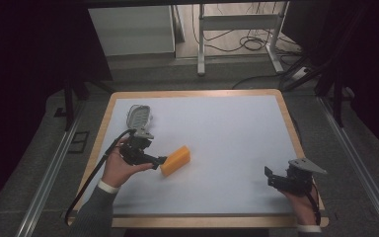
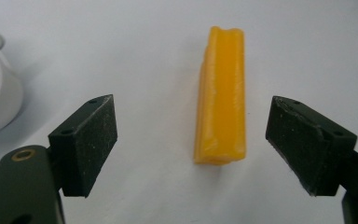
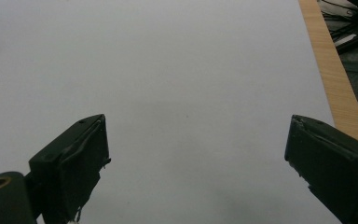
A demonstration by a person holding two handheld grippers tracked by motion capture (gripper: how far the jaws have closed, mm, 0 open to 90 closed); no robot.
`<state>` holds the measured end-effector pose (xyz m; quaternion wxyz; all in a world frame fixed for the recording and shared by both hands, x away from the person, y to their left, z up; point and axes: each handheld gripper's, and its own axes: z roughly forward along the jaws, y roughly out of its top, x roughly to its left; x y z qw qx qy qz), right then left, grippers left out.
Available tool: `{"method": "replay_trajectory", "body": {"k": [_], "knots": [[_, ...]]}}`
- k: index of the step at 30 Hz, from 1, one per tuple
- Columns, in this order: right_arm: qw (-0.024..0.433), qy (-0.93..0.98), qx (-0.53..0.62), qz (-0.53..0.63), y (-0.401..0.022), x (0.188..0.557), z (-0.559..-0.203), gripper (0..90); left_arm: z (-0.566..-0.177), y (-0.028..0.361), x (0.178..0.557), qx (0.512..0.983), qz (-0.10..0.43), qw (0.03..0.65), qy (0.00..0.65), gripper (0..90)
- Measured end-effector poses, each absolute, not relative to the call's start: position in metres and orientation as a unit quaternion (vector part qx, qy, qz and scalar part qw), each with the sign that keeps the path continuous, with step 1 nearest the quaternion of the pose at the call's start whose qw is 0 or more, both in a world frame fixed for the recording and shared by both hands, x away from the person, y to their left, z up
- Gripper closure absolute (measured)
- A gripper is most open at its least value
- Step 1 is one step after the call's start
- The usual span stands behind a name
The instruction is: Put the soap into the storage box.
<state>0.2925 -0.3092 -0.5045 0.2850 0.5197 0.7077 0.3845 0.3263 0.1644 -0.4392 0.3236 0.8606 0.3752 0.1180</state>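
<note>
High view, left gripper (image 1: pixel 159 161) low, facing orange block (image 1: pixel 175 160)

The high view looks forward and down from above the person's side, taking in the whole counter (image 1: pixel 227 128) with floor beyond at the top of the frame. The left gripper view sits low and close, looking along its jaws at a yellow block (image 2: pixel 221 98) at centre frame; the high view shares that block (image 1: pixel 175 160), left of centre. The right gripper view also rides low, facing bare counter (image 3: pixel 177 93) and its wooden edge at upper right.
</note>
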Motion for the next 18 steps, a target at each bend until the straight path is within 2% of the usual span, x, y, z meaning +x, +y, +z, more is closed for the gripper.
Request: {"method": "replay_trajectory", "body": {"k": [18], "knots": [[0.280, 0.716, 0.520, 0.373, -0.309, 0.294, -0.509, 6.3, -0.460, 0.126, 0.338, 0.874, 0.094, 0.305, 0.366, 17.3]]}}
